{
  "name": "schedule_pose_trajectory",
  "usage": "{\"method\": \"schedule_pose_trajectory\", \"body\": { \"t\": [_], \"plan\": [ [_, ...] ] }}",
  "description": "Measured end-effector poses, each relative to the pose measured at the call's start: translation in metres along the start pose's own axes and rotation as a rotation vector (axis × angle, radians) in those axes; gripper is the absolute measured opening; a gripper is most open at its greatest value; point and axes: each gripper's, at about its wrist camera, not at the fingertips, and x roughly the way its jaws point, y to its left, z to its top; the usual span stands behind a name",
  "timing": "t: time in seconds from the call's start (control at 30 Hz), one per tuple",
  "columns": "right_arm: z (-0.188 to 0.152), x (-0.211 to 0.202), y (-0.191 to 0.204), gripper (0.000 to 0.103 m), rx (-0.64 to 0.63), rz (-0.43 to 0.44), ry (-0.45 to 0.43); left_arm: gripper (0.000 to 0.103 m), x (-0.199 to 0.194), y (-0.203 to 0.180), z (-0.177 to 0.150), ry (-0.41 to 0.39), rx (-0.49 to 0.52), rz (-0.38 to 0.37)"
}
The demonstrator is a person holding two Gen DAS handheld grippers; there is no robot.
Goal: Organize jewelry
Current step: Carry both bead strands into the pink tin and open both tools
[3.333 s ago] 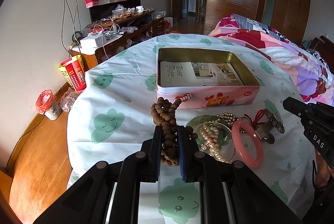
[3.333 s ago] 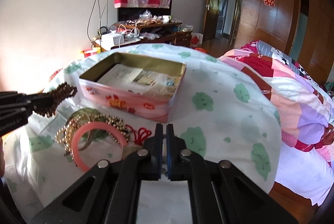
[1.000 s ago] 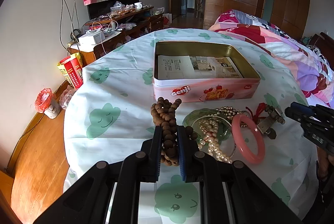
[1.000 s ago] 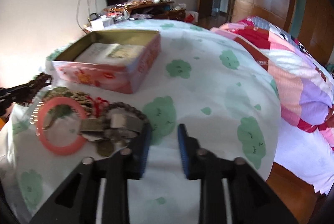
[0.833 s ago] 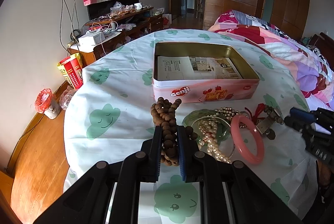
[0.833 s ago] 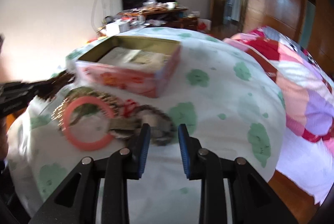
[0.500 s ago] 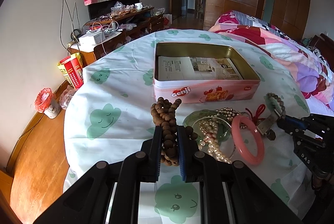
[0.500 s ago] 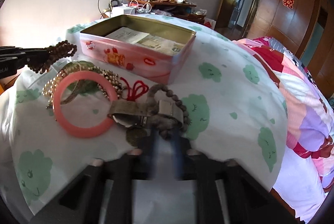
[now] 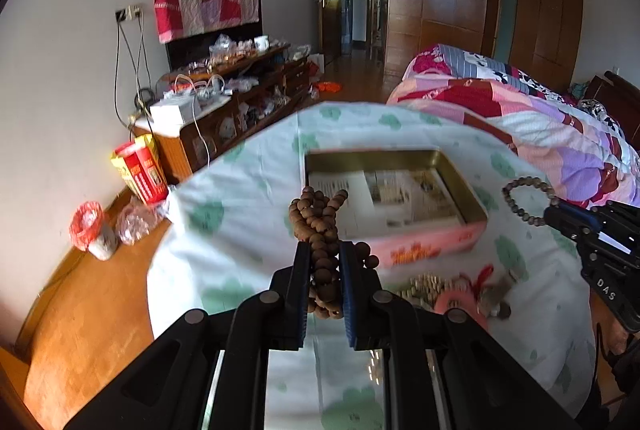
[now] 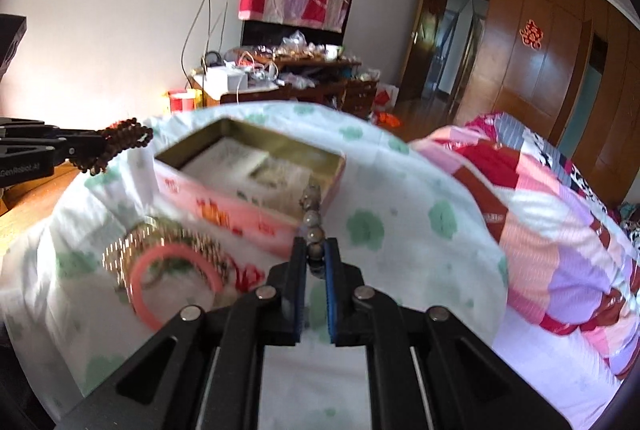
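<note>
Left wrist view: left tongs pinching one bundle of brown wooden beads, lifted above surface. Right tongs just closed, pinching one grey bead bracelet. Beyond: one pink bangle, one open pink tin.
</note>
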Motion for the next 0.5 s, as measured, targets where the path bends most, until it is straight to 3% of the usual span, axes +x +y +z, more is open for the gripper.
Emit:
{"method": "schedule_pose_trajectory", "body": {
  "t": [0.23,0.5],
  "plan": [
    [0.040,0.029,0.003,0.010,-0.002,0.020,-0.051,0.014,0.025,-0.001,0.031,-0.011,0.067,0.081],
    [0.061,0.067,0.012,0.010,-0.022,0.020,-0.049,0.014,0.071,-0.003,0.043,0.040,0.095,0.113]
  ]
}}
